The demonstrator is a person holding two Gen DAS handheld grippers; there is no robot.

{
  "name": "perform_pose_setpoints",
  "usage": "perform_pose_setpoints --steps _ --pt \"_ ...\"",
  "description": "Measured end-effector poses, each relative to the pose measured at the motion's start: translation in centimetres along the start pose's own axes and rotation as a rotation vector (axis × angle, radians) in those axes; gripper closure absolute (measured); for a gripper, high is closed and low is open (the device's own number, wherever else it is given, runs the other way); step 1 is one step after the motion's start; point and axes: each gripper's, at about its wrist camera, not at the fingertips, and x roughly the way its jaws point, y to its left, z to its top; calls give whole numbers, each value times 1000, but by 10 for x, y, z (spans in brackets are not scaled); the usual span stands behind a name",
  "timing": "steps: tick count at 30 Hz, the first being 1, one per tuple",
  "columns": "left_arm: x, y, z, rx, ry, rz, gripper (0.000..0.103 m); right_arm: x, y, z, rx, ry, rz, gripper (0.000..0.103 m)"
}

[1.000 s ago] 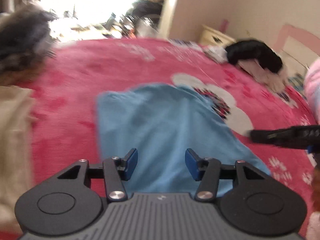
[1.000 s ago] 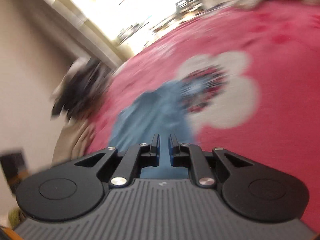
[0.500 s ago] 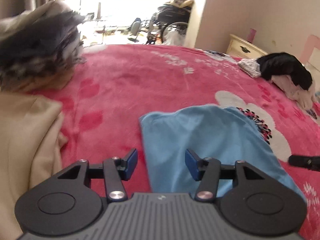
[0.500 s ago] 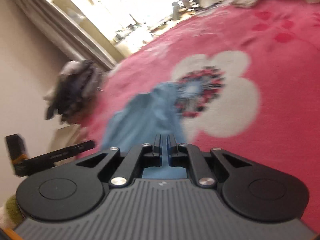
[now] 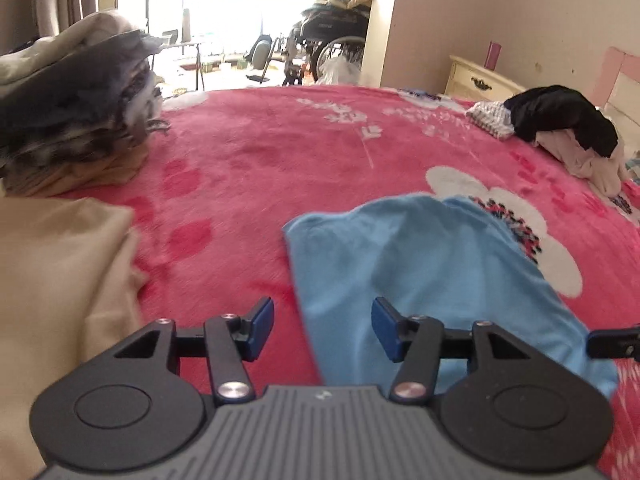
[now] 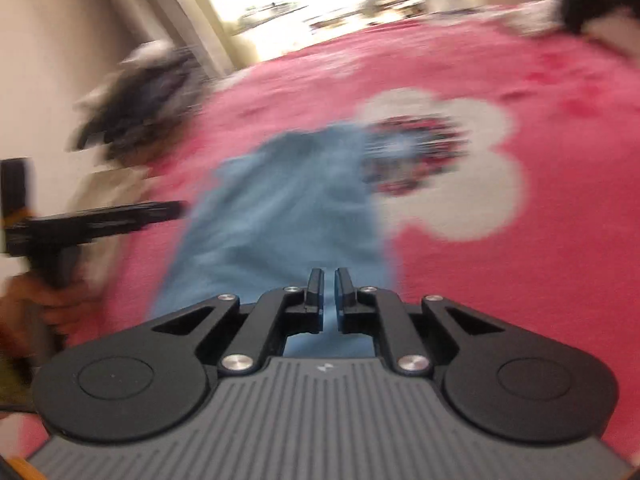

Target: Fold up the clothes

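red blanket wide open around blue garment, left claw at its edge

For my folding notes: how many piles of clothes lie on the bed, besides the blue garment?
2: a grey-beige pile at far left, a black-and-white pile at far right. More may be hidden.

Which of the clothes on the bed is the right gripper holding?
The blue garment, the only one spread flat mid-bed. The right gripper is shut on its near edge. The beige cloth and the dark piles lie apart at the sides, untouched.
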Motion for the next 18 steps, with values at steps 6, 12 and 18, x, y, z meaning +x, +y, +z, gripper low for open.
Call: perform_pose_setpoints --steps 6,12,18 --pt "-62 23 12 89 -61 116 47 51 84 -11 -239 209 142 97" --pt "-106 46 13 127 -80 151 45 42 88 -30 -346 419 38 99" --pt "-91 28 -11 125 -20 83 45 34 117 -10 -339 285 112 96"
